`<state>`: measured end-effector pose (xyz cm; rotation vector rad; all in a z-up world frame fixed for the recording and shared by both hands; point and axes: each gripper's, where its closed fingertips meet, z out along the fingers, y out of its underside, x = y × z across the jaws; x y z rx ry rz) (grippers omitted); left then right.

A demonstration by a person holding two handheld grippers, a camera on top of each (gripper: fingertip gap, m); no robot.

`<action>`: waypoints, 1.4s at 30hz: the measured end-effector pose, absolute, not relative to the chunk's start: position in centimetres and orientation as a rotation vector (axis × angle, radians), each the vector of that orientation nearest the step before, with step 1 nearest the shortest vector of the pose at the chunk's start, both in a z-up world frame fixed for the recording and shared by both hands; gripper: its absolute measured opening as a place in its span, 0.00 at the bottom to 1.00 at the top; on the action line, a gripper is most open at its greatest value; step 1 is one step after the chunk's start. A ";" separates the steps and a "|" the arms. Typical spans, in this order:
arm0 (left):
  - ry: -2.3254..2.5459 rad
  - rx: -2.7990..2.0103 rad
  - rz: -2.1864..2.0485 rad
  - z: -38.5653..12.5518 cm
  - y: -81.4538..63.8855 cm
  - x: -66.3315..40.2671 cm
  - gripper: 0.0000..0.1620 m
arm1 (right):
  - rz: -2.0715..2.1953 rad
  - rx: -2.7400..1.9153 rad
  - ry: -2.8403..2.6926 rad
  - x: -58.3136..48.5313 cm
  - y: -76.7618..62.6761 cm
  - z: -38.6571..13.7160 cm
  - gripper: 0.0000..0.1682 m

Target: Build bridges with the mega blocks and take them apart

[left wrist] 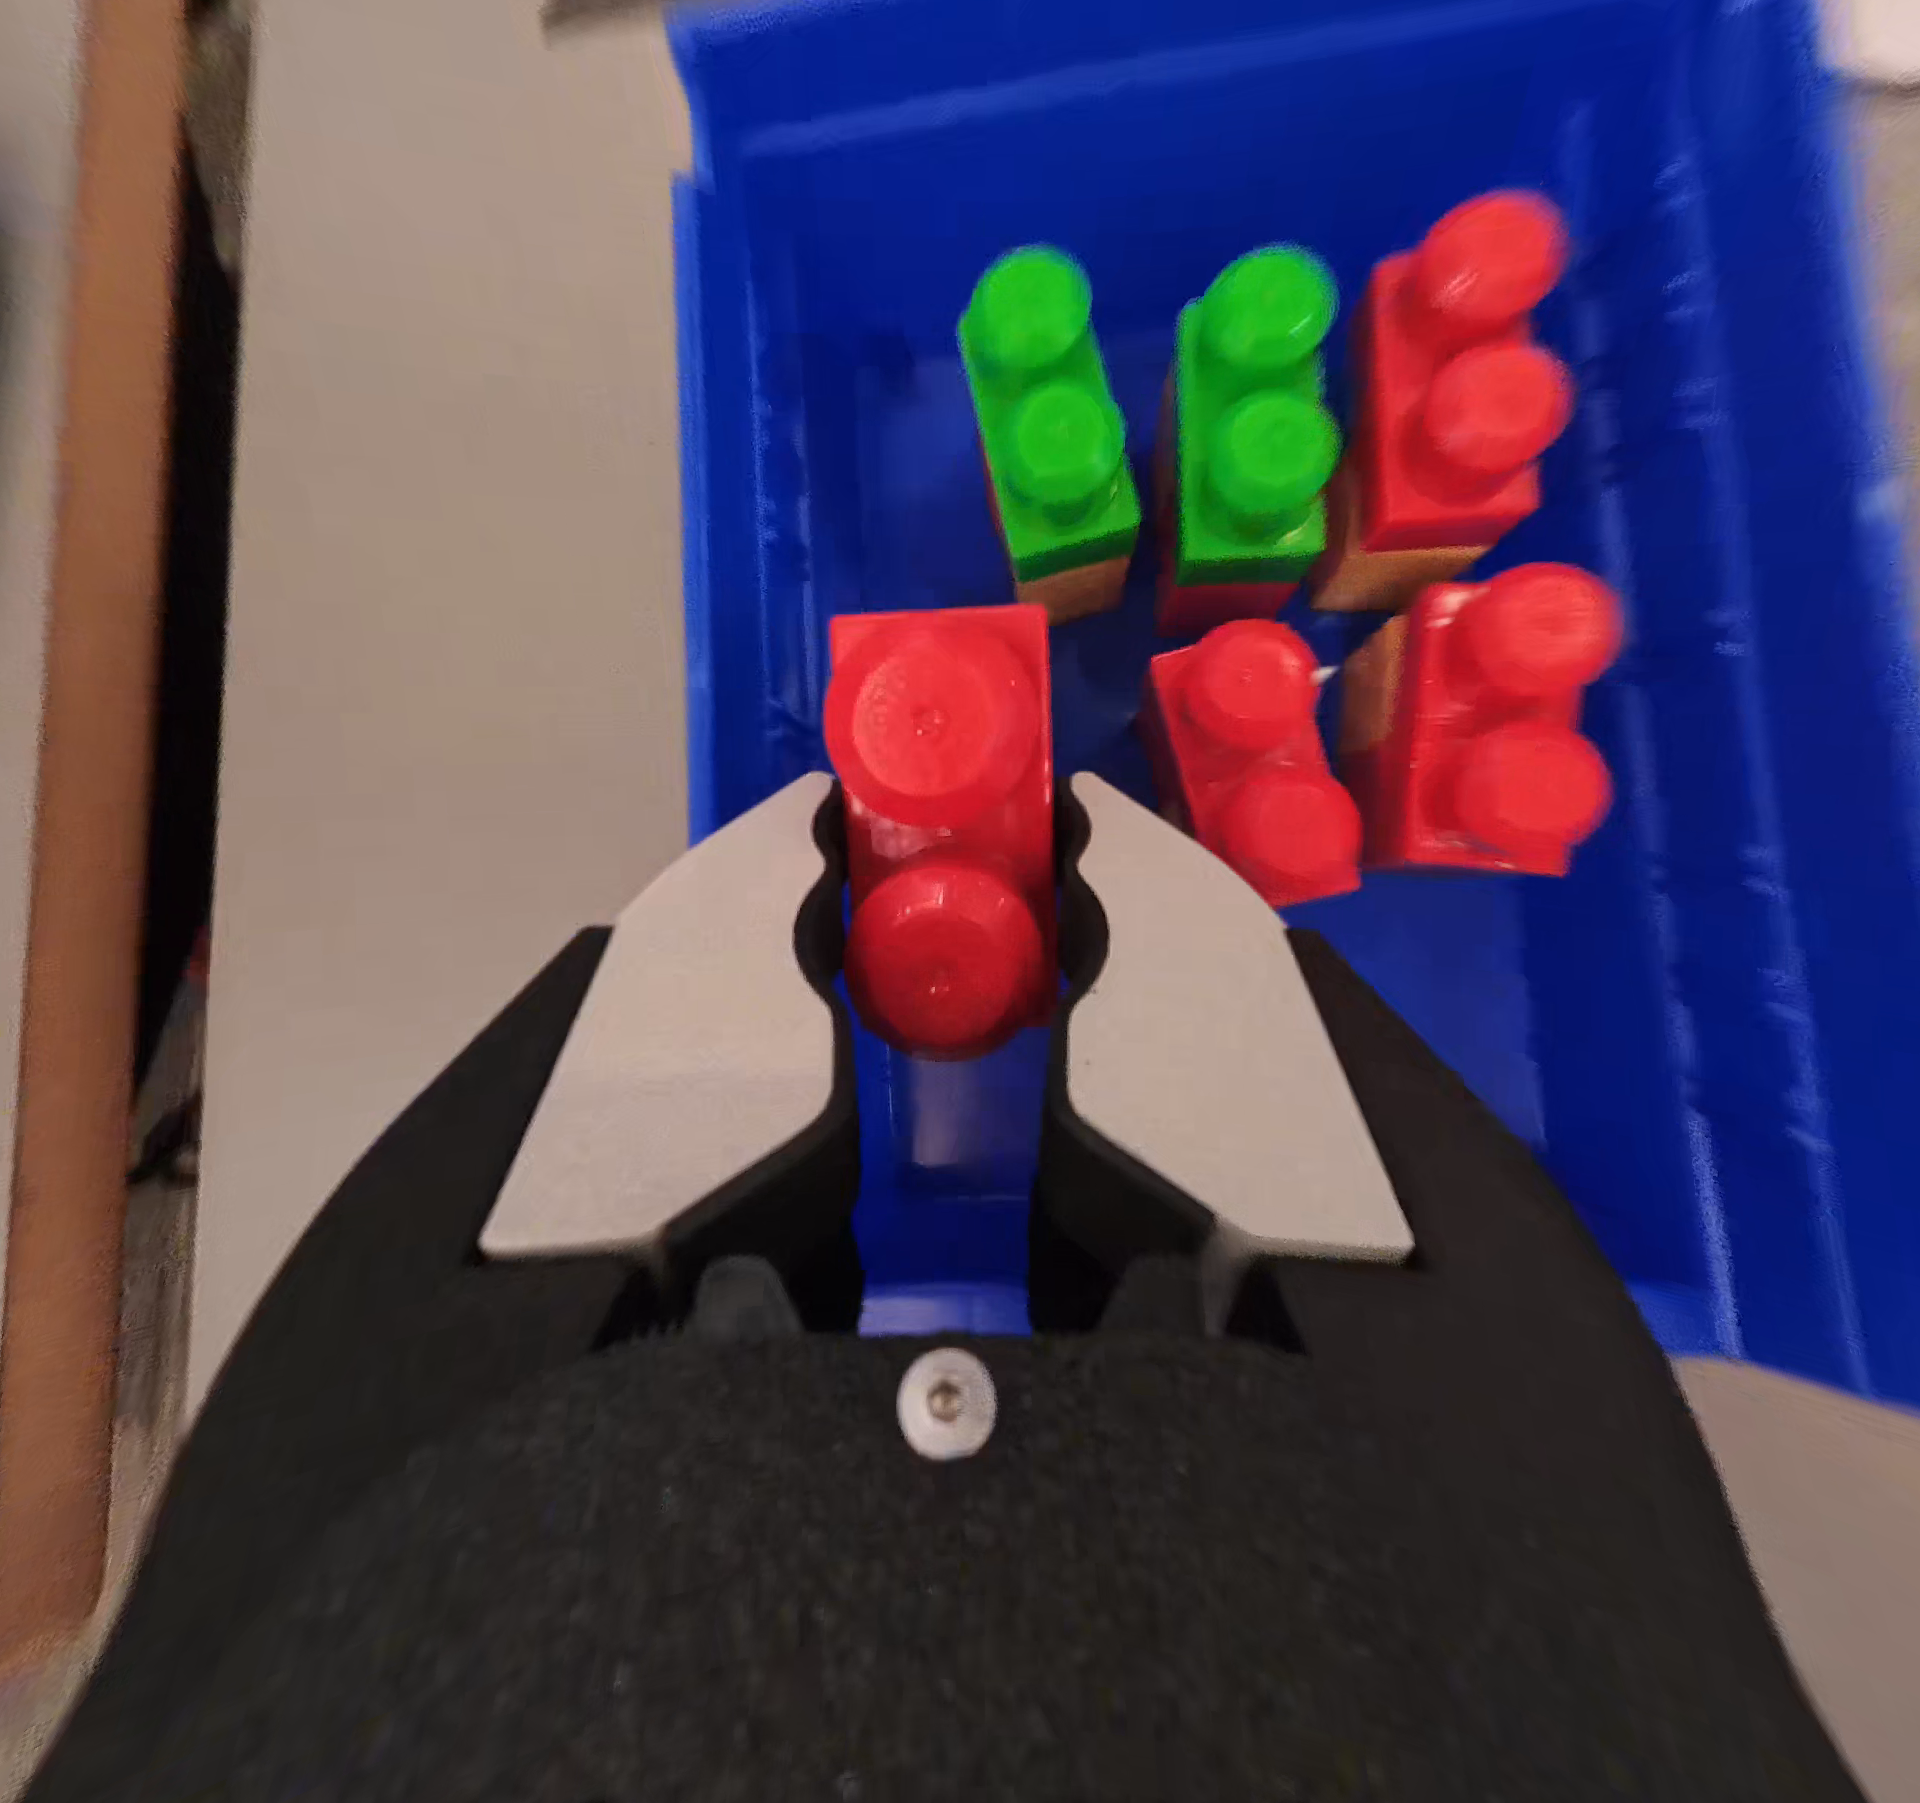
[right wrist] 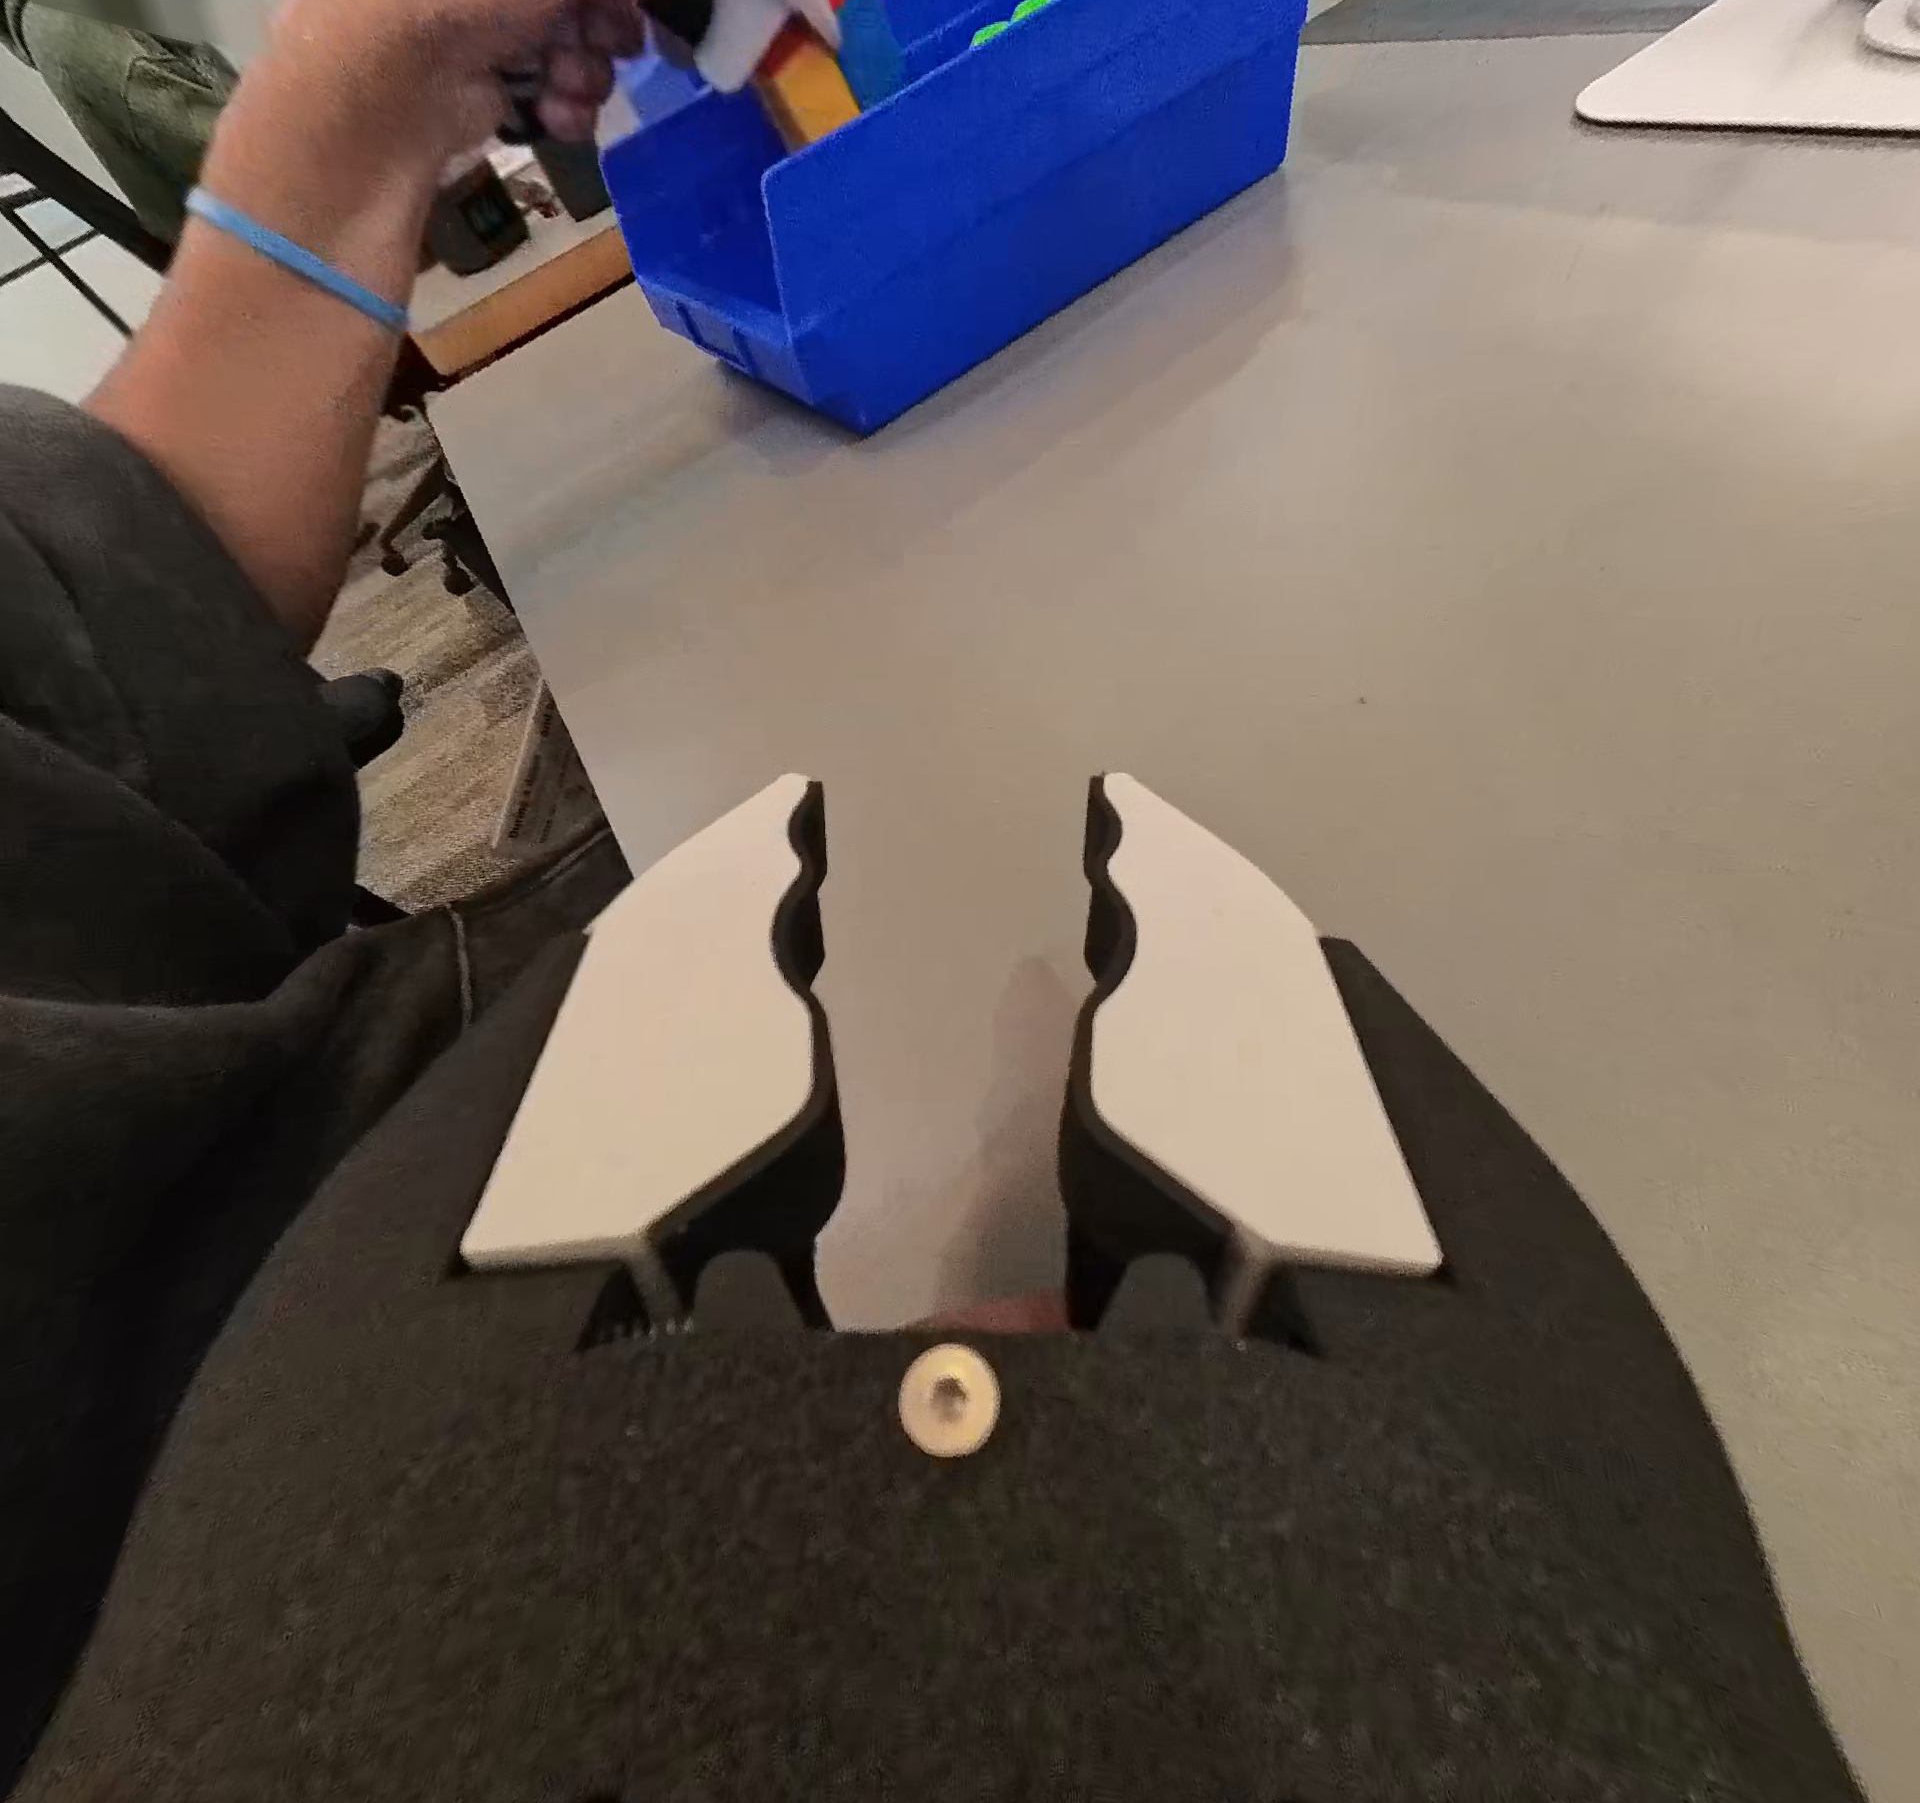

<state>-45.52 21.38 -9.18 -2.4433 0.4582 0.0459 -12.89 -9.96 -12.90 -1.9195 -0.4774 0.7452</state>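
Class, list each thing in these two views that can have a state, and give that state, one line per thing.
Left hand-held gripper: shut on a red block, above the bin.
Red block: held, studs facing the camera.
Right hand-held gripper: open, empty, over the table.
Blue bin: open-topped, on the table, blocks inside.
Two green-topped stacks: standing in the bin.
Three red-topped stacks: standing in the bin.
Grey table: bare in front of the bin.

blue bin [left wrist: 1714,610] blurred, white mat [right wrist: 1756,60] cut off
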 end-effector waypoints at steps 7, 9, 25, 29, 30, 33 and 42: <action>0.714 -1.912 -0.544 1.3 14.7 -36.6 0.23 | 0.827 -1.835 -0.430 -12.2 -7.8 -10.7 0.29; 0.812 -1.782 -0.853 2.9 10.9 -31.8 0.23 | 0.956 -1.752 -0.350 -12.6 -6.2 -8.9 0.29; 1.140 -1.700 -1.641 -1.4 -1.0 -19.9 0.23 | 1.428 -1.495 -0.313 -18.8 -0.8 -1.7 0.30; 1.167 -1.702 -1.614 -1.8 -1.8 -19.2 0.23 | 1.417 -1.513 -0.333 -18.8 -1.0 -2.1 0.27; 1.183 -1.704 -1.613 -1.9 -2.0 -19.1 0.23 | 1.446 -1.515 -0.344 -18.8 -1.3 -2.1 0.25; 1.177 -1.677 -1.657 -1.5 -2.4 -18.9 0.22 | 1.452 -1.494 -0.361 -18.8 -2.0 -1.9 0.24; 1.206 -1.617 -1.600 -0.5 -3.0 -18.5 0.22 | 1.528 -1.466 -0.465 -18.7 -3.5 -2.2 0.22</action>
